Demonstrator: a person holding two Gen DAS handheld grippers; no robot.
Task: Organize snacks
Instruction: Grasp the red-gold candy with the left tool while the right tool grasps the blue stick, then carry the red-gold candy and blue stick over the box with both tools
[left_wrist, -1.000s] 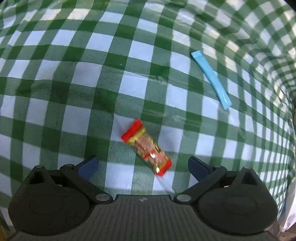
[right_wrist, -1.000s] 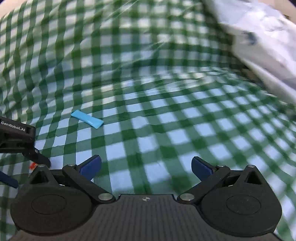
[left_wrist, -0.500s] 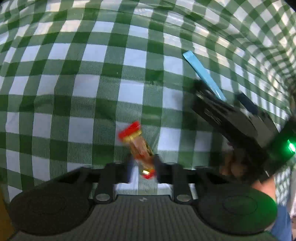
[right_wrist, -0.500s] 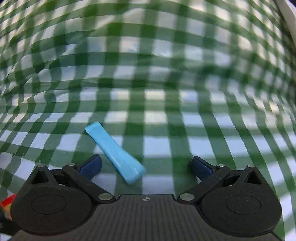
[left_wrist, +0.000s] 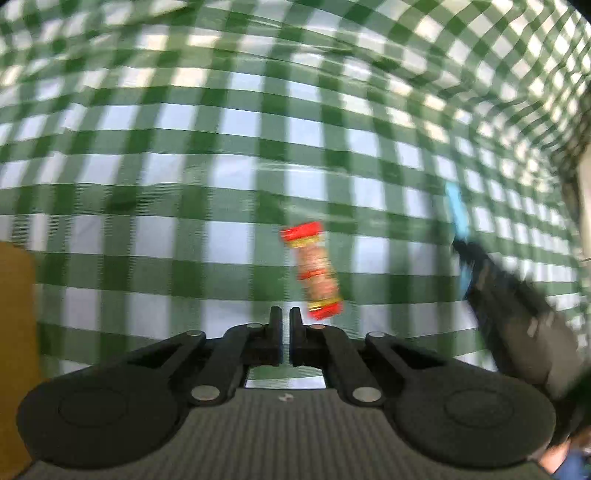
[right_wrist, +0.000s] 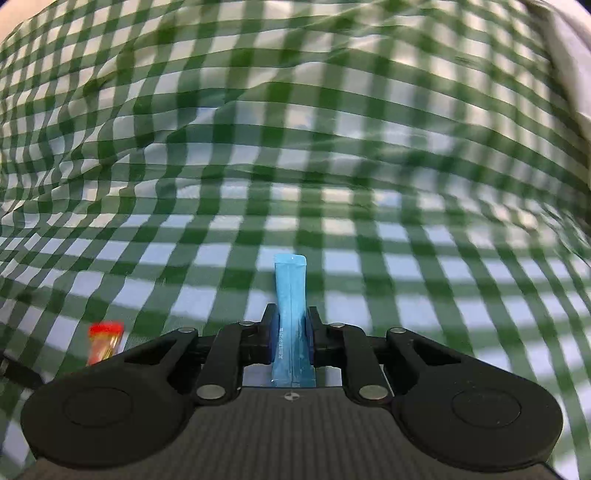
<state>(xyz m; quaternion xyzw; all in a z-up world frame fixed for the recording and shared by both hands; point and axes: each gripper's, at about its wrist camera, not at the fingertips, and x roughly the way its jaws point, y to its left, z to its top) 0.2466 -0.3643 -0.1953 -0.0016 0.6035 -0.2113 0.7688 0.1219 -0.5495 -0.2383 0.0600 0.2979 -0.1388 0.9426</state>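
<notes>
Blue stick (right_wrist: 290, 280): pinched lengthwise in the right hand-held gripper (right_wrist: 291, 314), whose jaws have just closed on it, probably to carry it off. Red pack (left_wrist: 314, 269): just beside the left hand-held gripper (left_wrist: 284, 318), whose jaws have just closed almost together with nothing seen between them; it looks missed. Checked cloth (left_wrist: 184, 184) on the worktop: wrinkled further off, no obstruction. Brown edge (left_wrist: 14, 332) at left: unidentified.

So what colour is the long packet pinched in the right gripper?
Light blue packet, clearest in the right wrist view, clamped in the right gripper.
</notes>
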